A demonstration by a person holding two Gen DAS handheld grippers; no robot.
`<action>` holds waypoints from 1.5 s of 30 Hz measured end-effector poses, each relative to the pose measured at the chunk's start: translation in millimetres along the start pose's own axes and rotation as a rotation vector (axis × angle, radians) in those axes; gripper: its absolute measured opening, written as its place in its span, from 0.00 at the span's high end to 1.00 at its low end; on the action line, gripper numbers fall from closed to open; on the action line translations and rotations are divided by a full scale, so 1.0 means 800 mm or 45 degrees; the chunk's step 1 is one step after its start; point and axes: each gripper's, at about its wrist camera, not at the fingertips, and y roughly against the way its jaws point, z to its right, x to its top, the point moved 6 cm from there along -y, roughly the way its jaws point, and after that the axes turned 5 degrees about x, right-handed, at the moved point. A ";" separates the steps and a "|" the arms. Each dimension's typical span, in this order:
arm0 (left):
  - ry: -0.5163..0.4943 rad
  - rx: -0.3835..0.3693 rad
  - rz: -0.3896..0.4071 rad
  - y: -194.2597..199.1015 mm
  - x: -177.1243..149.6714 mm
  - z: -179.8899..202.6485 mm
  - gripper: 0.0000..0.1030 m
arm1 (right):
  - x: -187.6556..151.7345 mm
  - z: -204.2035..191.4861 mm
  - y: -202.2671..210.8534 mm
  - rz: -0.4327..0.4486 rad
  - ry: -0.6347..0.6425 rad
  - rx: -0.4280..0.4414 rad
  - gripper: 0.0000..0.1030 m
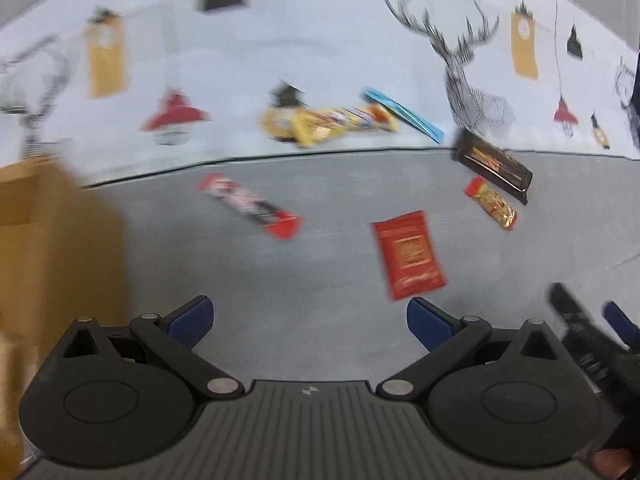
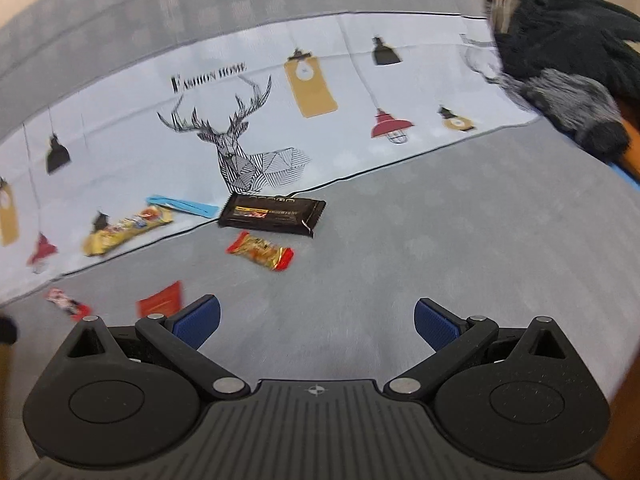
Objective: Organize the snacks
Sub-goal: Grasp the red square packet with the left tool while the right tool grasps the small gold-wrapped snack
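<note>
Snacks lie scattered on a grey bed surface point(image 1: 320, 272). In the left wrist view I see a red flat packet point(image 1: 409, 259), a red-and-black bar point(image 1: 250, 210), a red-gold candy point(image 1: 493, 203), a black bar point(image 1: 493, 165), yellow snack packs point(image 1: 328, 124) and a blue stick pack point(image 1: 404, 114). My left gripper point(image 1: 310, 322) is open and empty, just short of the red packet. My right gripper point(image 2: 317, 323) is open and empty, with the red-gold candy point(image 2: 261, 255) and black bar point(image 2: 273, 215) ahead of it. The right gripper's fingers point(image 1: 618, 316) show at the left view's right edge.
A brown cardboard box point(image 1: 48, 240) stands at the left. A pale printed cloth point(image 2: 280, 120) with a deer and lamps covers the far part of the bed. A dark furry garment point(image 2: 568, 64) lies at the far right in the right wrist view.
</note>
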 end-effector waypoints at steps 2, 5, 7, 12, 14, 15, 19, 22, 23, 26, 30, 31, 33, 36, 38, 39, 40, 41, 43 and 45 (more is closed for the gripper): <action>-0.018 -0.041 -0.038 -0.033 0.014 0.032 0.00 | 0.005 0.001 -0.036 -0.015 0.075 0.013 0.01; -0.053 -0.130 -0.122 -0.082 0.027 0.069 0.00 | 0.018 0.001 -0.078 -0.003 0.147 0.036 0.01; -0.055 -0.106 -0.168 -0.112 0.030 0.075 0.00 | 0.022 -0.003 -0.109 -0.030 0.180 0.056 0.01; -0.017 -0.060 -0.204 -0.138 0.025 0.060 0.00 | 0.020 -0.017 -0.161 -0.043 0.285 0.092 0.01; -0.043 -0.050 -0.200 -0.140 0.023 0.060 0.00 | 0.023 -0.022 -0.168 -0.025 0.296 0.107 0.01; -0.041 -0.039 -0.200 -0.140 0.022 0.061 0.00 | 0.025 -0.024 -0.169 -0.016 0.300 0.109 0.02; 0.025 -0.019 -0.180 -0.132 0.027 0.057 0.15 | 0.021 -0.042 -0.153 0.026 0.383 0.208 0.61; 0.011 -0.124 -0.147 -0.115 0.033 0.052 0.91 | 0.013 -0.046 -0.139 0.003 0.398 0.189 0.79; 0.028 -0.156 -0.174 -0.114 0.030 0.047 1.00 | 0.009 -0.045 -0.135 -0.005 0.381 0.178 0.80; 0.030 -0.176 -0.169 -0.102 0.016 0.029 1.00 | 0.003 -0.040 -0.118 -0.042 0.304 0.145 0.80; 0.035 -0.231 -0.083 -0.062 -0.002 0.005 1.00 | -0.009 -0.034 -0.076 -0.027 0.195 0.147 0.80; 0.043 -0.242 -0.063 -0.055 -0.003 0.001 1.00 | -0.013 -0.036 -0.066 -0.017 0.195 0.147 0.80; 0.034 -0.222 -0.037 -0.051 0.001 0.002 0.99 | -0.020 -0.041 -0.050 -0.012 0.208 0.123 0.80; -0.013 -0.285 -0.066 -0.056 0.018 0.023 0.48 | -0.028 -0.035 -0.048 -0.051 0.207 0.058 0.80; -0.051 -0.225 -0.020 -0.057 0.029 0.037 0.13 | -0.031 -0.020 -0.051 -0.076 0.148 0.023 0.80; -0.082 -0.194 0.001 -0.061 0.035 0.048 0.10 | -0.033 -0.011 -0.053 -0.094 0.105 0.005 0.80; -0.122 -0.185 -0.002 -0.069 0.040 0.061 0.10 | -0.034 -0.001 -0.056 -0.110 0.058 -0.010 0.80; -0.163 -0.196 -0.035 -0.080 0.042 0.075 0.10 | -0.035 0.008 -0.059 -0.122 0.021 -0.013 0.80; -0.200 -0.194 -0.121 -0.106 0.043 0.094 0.09 | -0.037 0.016 -0.064 -0.128 -0.002 -0.016 0.80; -0.198 -0.162 -0.174 -0.130 0.043 0.102 0.10 | -0.039 0.018 -0.067 -0.122 -0.008 -0.007 0.80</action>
